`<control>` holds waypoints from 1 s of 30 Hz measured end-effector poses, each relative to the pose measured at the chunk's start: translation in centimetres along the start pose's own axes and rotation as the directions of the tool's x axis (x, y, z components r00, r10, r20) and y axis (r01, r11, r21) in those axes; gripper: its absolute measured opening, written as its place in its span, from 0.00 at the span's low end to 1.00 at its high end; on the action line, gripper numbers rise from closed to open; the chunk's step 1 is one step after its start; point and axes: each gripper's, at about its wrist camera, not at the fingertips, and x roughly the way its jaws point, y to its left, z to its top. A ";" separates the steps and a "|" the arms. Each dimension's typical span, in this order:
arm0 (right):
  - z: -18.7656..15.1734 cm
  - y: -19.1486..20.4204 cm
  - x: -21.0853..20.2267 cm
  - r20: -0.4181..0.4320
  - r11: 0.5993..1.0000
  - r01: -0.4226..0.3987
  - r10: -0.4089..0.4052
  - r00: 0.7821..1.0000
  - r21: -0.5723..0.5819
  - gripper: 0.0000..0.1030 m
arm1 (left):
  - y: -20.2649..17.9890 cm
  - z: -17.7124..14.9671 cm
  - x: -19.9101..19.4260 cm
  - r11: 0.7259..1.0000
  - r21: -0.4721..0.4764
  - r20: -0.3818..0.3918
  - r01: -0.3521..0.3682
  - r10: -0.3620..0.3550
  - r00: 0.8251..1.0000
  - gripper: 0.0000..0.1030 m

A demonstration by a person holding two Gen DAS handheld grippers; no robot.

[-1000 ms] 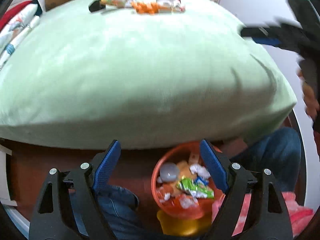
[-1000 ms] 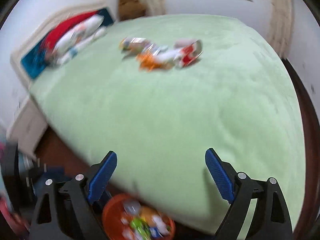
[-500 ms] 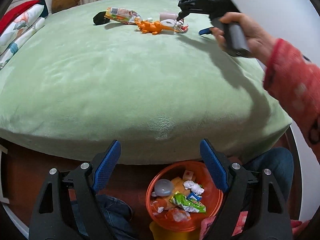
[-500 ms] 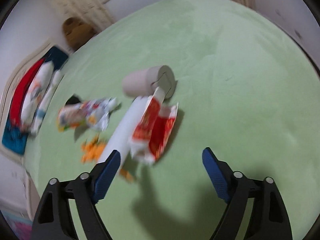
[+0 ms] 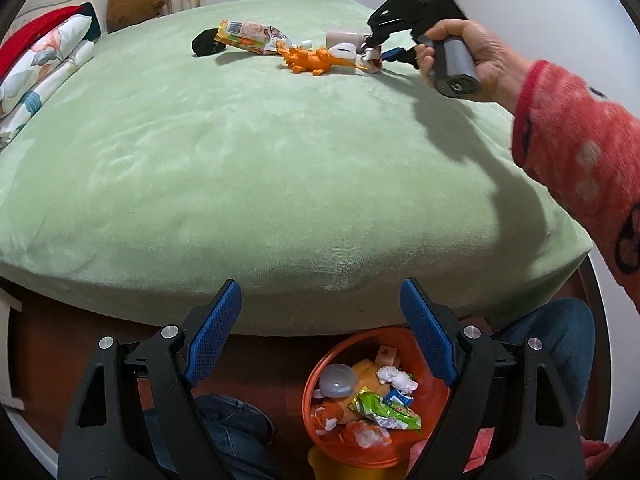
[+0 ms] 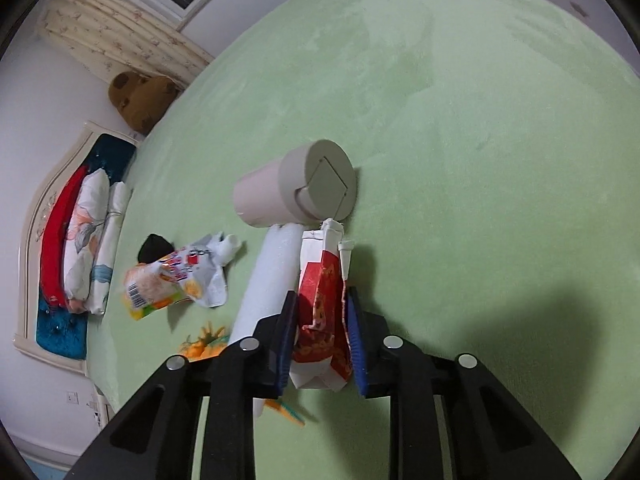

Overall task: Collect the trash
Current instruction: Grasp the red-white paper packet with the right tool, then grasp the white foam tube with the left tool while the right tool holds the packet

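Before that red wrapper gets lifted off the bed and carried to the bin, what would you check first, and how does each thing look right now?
1. Right hand-held gripper closed on the red wrapper: ok, both pads press it.
2. Nothing else caught in the grip: ok, the white roll lies beside the pad, outside it.
3. Beige cup clear of the wrapper: cannot tell, the wrapper's tip ends right at it.
4. Orange bin has room: ok, partly filled, top open.
5. Left hand-held gripper out of the way: ok, open, empty, above the bin.
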 end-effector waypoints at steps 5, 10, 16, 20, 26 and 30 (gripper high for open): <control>-1.0 0.7 -4.5 0.067 0.993 0.012 -0.004 0.998 -0.119 0.22 | 0.1 1.2 -0.2 1.000 0.011 0.030 -0.023 0.022 0.999 0.77; -4.0 0.5 -10.4 0.124 0.966 0.037 -0.005 0.992 -0.256 0.22 | 0.3 4.9 0.3 0.998 0.029 0.079 -0.049 0.047 0.996 0.77; -8.2 -1.1 -17.2 0.178 0.940 0.060 0.001 0.984 -0.336 0.23 | -0.2 14.8 3.4 0.999 0.033 0.126 -0.035 0.031 0.992 0.77; -10.3 -2.3 -19.2 0.175 0.939 0.050 0.011 0.985 -0.339 0.23 | -1.4 21.2 7.0 0.997 0.052 0.107 -0.051 0.045 0.993 0.77; -11.8 -3.6 -21.0 0.174 0.943 0.040 0.019 0.985 -0.330 0.23 | -3.1 28.0 14.2 0.994 0.068 -0.010 -0.082 0.083 0.997 0.77; -12.3 -3.8 -21.3 0.159 0.941 0.023 0.033 0.987 -0.337 0.24 | -3.6 30.0 18.4 0.992 0.060 -0.067 -0.108 0.112 0.991 0.74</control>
